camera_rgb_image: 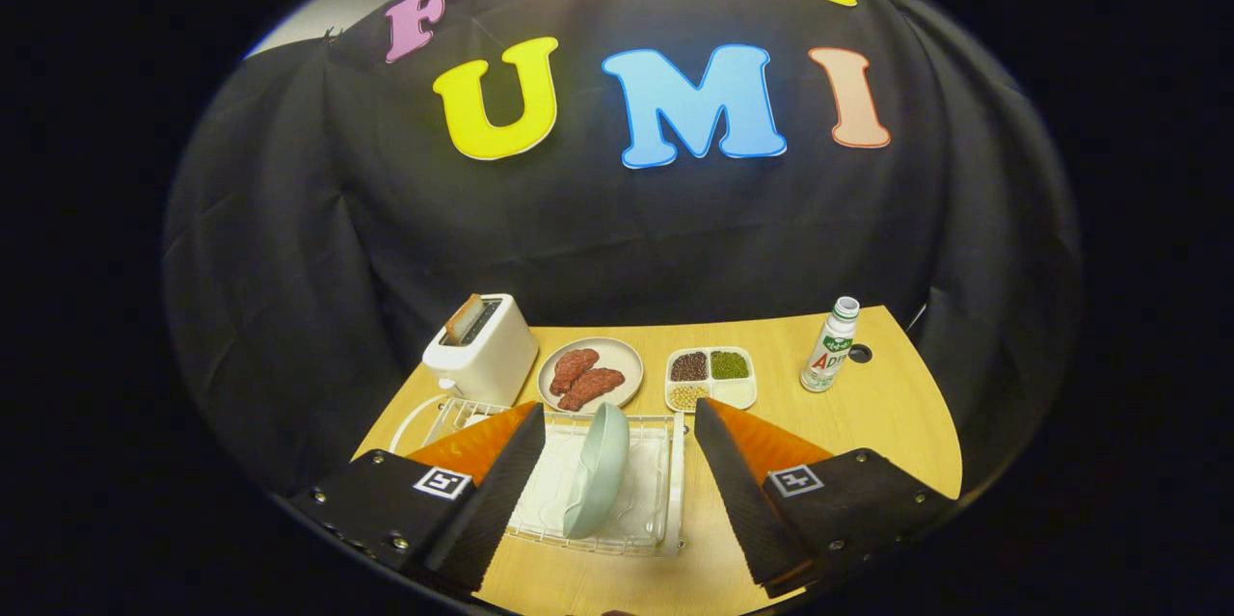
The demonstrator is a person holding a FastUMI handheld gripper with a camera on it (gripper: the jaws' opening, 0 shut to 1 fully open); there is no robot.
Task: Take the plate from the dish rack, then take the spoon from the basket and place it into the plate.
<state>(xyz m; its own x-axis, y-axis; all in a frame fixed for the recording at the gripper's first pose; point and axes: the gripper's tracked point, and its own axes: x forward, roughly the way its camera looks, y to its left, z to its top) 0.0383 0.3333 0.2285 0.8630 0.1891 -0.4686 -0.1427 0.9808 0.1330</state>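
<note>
Claw [617,491]: spread wide, holding nothing.
Plate [598,469]: upright on edge in dish rack [665,500], between the fingers.
Tabletop [887,404]: carries toaster [479,348] beyond.

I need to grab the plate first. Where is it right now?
The pale green plate stands on edge in the white dish rack, between the open fingers, nearer than the dish of meat.

One toaster [479,349], three plates [598,468], one bottle [829,345]
</note>
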